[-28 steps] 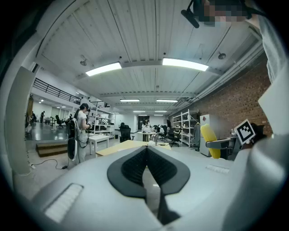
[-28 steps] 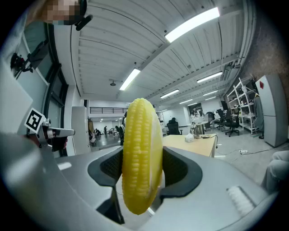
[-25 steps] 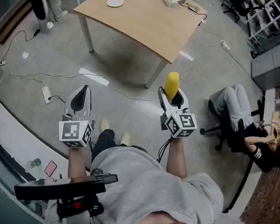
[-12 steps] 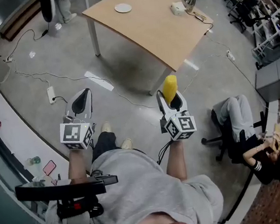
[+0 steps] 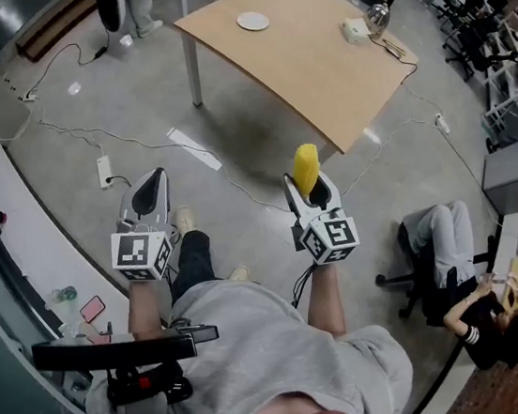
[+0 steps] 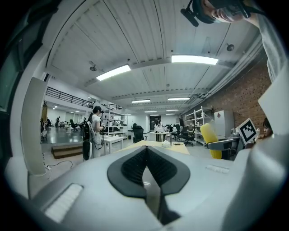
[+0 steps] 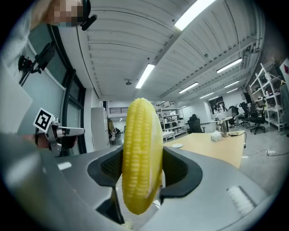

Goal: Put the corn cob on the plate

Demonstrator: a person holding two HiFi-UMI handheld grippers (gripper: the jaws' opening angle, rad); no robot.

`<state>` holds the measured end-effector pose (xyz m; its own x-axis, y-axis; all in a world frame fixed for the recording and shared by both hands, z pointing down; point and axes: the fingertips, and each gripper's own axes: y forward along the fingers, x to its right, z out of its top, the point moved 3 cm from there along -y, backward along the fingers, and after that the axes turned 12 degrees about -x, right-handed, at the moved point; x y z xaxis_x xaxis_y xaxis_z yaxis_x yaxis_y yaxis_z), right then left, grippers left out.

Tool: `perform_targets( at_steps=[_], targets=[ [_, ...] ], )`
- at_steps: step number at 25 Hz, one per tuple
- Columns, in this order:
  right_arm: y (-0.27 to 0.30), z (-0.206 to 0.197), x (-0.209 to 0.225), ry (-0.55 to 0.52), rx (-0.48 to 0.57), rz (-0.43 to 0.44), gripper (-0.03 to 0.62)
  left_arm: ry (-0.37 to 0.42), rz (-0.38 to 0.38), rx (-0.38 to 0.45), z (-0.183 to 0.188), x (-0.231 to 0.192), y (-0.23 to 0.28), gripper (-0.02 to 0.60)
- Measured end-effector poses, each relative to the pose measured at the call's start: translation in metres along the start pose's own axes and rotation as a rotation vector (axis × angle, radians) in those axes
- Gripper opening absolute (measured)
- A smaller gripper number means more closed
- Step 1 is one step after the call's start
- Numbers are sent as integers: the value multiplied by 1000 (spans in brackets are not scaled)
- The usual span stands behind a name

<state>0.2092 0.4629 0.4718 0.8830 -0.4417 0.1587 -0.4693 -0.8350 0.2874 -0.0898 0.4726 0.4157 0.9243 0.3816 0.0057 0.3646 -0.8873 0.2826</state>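
Corn cob (image 5: 305, 165) gripped in the right tool (image 5: 307, 186), well apart from the table (image 5: 316, 66).

The right tool's jaws are clamped on the lower part of the yellow cob, which stands upright between them with its upper part sticking out past the tips. The left tool (image 5: 147, 193) is narrow, its jaws pressed together with nothing between them. Both tools are held side by side over the grey floor (image 5: 229, 120). The small white plate (image 5: 253, 21) sits on the wooden table near its far edge.

The right gripper (image 5: 305, 186) hides the lower end of the corn cob (image 5: 305, 162).
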Motion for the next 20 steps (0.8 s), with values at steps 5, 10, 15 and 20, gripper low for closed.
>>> perform_targets(
  at_steps=[5,10,15,20],
  targets=[
    [57,19,-1,-17,-7,18,247,-5,11,-2,8,-44,37,18],
    [119,47,-2,-21,1,29,247,-5,21,10,23,-96,79,18],
    [183,75,-10,-22,4,35,247,-5,17,11,43,-147,114,18],
    [249,96,-21,-27,4,37,247,-3,19,14,55,-206,147,18]
  ],
)
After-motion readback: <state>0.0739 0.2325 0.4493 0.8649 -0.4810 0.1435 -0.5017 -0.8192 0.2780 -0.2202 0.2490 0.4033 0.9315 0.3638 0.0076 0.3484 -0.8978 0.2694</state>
